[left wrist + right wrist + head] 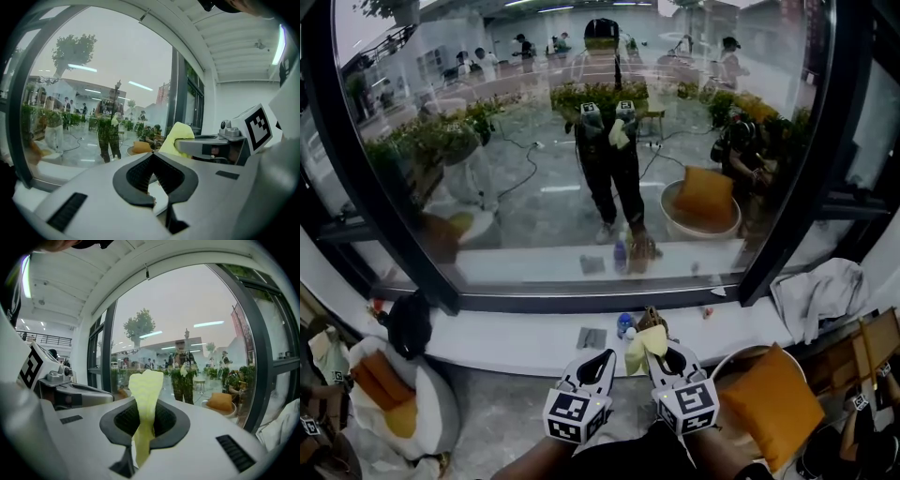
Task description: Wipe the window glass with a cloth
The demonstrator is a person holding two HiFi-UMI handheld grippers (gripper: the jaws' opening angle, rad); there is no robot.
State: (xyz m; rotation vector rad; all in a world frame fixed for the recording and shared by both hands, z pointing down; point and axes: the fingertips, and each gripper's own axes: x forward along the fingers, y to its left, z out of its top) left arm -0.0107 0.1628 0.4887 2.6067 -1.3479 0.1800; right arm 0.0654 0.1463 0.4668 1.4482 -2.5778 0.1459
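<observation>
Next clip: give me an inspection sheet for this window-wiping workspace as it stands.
Surface: window glass strongly reflective, no streaks discernible; white sill below it.
Job's things: yellow cloth, held away from the glass.
Clutter: small bottle and grey flat item on the sill.
Grippers: left gripper shut, empty; right gripper shut on the yellow cloth.
Cables: dark cable on a floor, seen in the glass.
Surroundings: orange cushion and white fabric at right.
</observation>
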